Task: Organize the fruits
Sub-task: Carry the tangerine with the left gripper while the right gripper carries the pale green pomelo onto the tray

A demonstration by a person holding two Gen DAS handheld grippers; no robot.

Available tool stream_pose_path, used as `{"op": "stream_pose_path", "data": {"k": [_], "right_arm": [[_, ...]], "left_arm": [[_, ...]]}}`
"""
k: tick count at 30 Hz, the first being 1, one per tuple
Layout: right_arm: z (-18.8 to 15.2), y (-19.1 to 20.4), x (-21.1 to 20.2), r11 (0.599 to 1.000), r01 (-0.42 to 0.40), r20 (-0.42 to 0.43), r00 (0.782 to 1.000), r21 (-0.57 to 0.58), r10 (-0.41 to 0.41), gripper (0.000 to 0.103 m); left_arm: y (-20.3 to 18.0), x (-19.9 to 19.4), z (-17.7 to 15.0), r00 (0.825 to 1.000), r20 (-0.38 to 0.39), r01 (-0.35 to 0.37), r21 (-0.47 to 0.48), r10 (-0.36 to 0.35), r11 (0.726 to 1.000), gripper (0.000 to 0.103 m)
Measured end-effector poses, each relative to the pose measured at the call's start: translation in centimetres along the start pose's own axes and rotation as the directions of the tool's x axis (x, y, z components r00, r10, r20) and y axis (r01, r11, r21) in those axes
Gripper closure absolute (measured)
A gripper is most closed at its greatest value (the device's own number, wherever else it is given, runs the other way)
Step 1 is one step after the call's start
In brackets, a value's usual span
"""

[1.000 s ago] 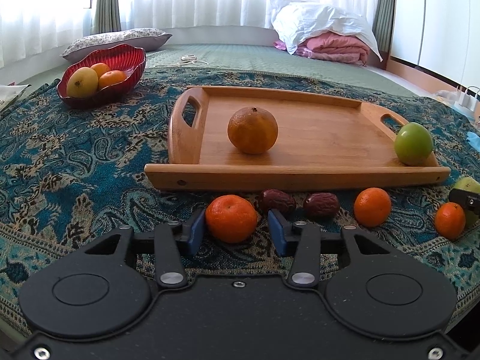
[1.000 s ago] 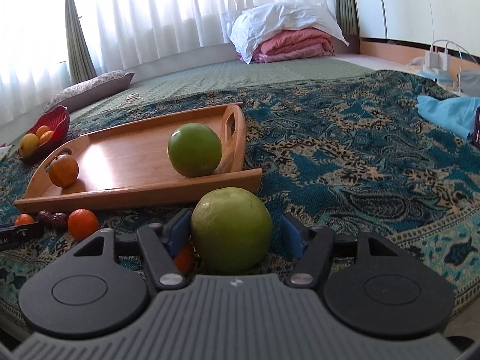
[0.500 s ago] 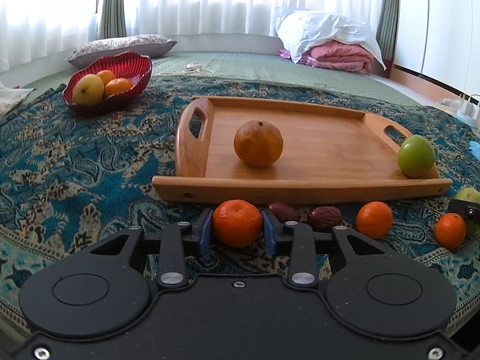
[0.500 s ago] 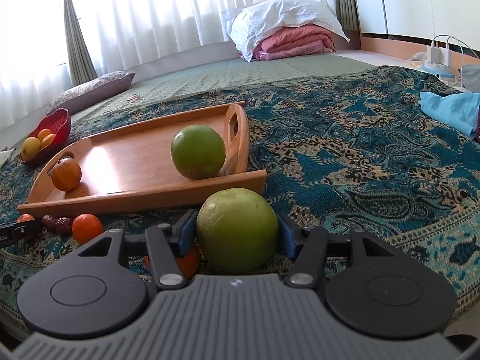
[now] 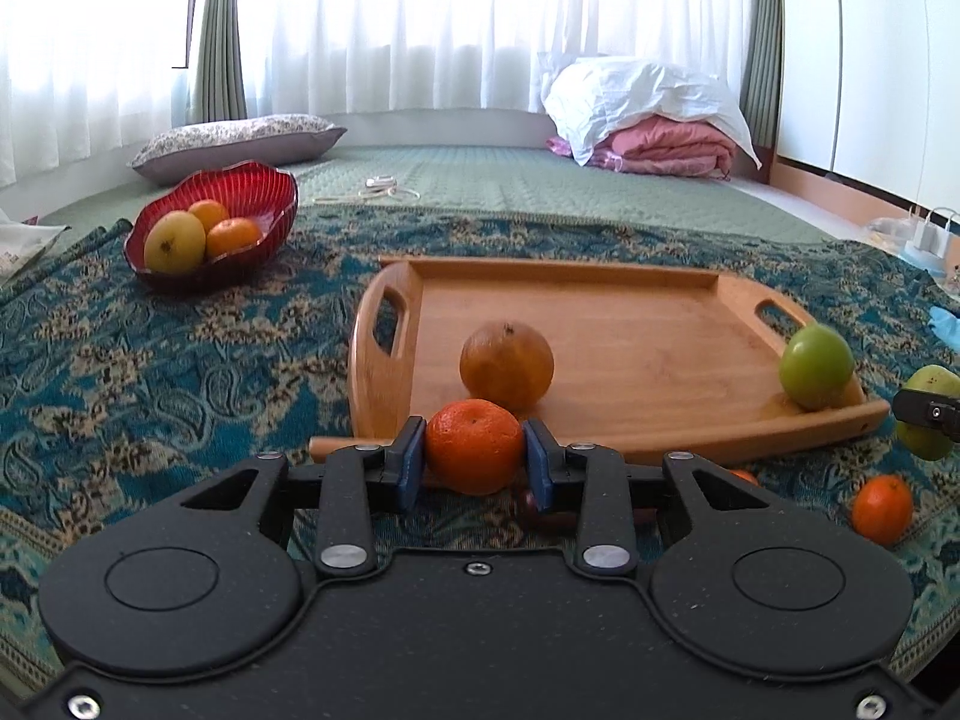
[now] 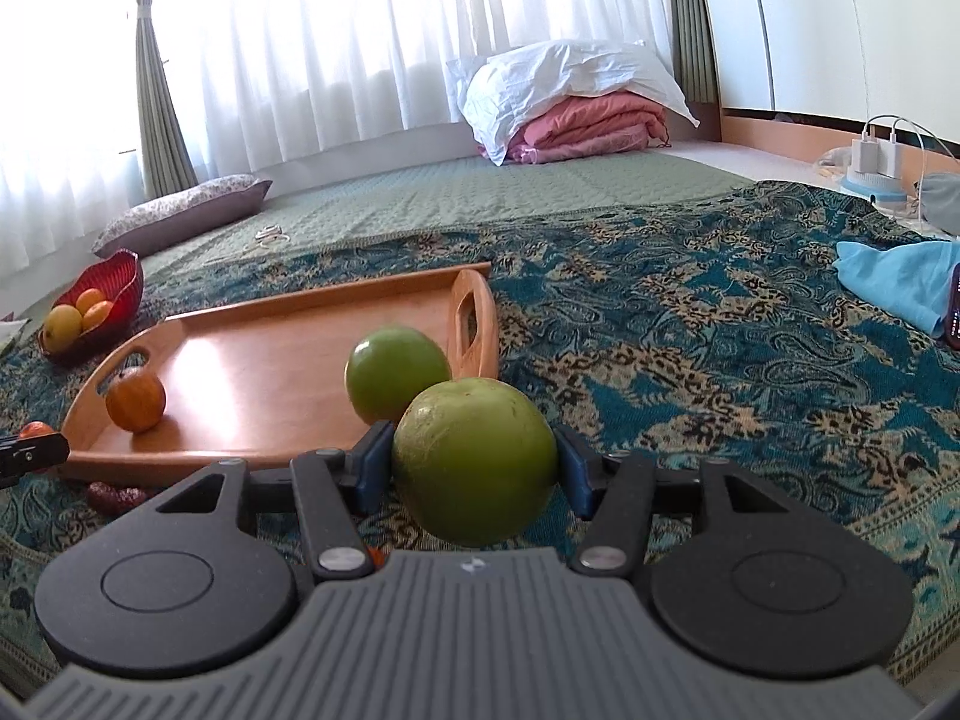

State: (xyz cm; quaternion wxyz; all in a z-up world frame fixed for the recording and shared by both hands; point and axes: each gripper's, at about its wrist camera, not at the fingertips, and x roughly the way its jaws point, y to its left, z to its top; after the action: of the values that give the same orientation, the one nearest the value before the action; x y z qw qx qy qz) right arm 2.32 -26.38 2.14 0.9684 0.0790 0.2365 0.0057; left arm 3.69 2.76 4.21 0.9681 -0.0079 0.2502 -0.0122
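My left gripper (image 5: pixel 474 459) is shut on a small orange mandarin (image 5: pixel 474 444) and holds it lifted above the cloth, just in front of the wooden tray (image 5: pixel 600 432). My right gripper (image 6: pixel 474 468) is shut on a large green apple (image 6: pixel 474 468), lifted near the tray's (image 6: pixel 198 456) right front corner. On the tray lie a brownish orange (image 5: pixel 507 366) and a green apple (image 5: pixel 816 367); both also show in the right wrist view, the orange (image 6: pixel 135 399) and the apple (image 6: pixel 396 372).
A red bowl (image 5: pixel 252 192) holding a yellow fruit and two oranges stands at the back left. A mandarin (image 5: pixel 882 510) and dark dates (image 6: pixel 114 495) lie on the patterned blue cloth before the tray. A blue cloth (image 6: pixel 888 282) and chargers are at the right.
Both grippers closed on their fruit and lifted them off the cloth. The left one rose with the mandarin toward the tray; the right one rose with the green apple.
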Motion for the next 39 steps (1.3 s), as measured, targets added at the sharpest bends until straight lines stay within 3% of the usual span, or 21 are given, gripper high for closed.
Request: {"op": "stream_pose_path", "data": {"k": [14, 22, 30, 39], "right_arm": [[5.5, 0.4, 1.9, 0.999, -0.028, 0.034, 0.999, 0.024, 0.028, 0.043], [9.3, 1.4, 4.6, 0.997, -0.061, 0.003, 0.998, -0.039, 0.061, 0.043], [11.9, 2.2, 9.4, 0.994, -0.108, -0.099, 0.989, 0.012, 0.109, 0.043], [10.1, 3.7, 14.1, 0.996, -0.085, -0.210, 0.974, -0.004, 0.082, 0.043]], "left_arm": [[0.7, 2.3, 6.4, 0.999, 0.019, 0.042, -0.039, -0.041, 0.998, 0.070], [0.6, 5.6, 9.9, 0.997, -0.009, 0.072, -0.033, -0.072, 0.997, 0.070], [0.7, 11.1, 11.1, 0.986, -0.129, 0.092, -0.093, -0.104, 0.991, 0.070], [0.6, 16.5, 11.0, 0.964, -0.249, 0.064, -0.110, -0.090, 0.992, 0.070]]}}
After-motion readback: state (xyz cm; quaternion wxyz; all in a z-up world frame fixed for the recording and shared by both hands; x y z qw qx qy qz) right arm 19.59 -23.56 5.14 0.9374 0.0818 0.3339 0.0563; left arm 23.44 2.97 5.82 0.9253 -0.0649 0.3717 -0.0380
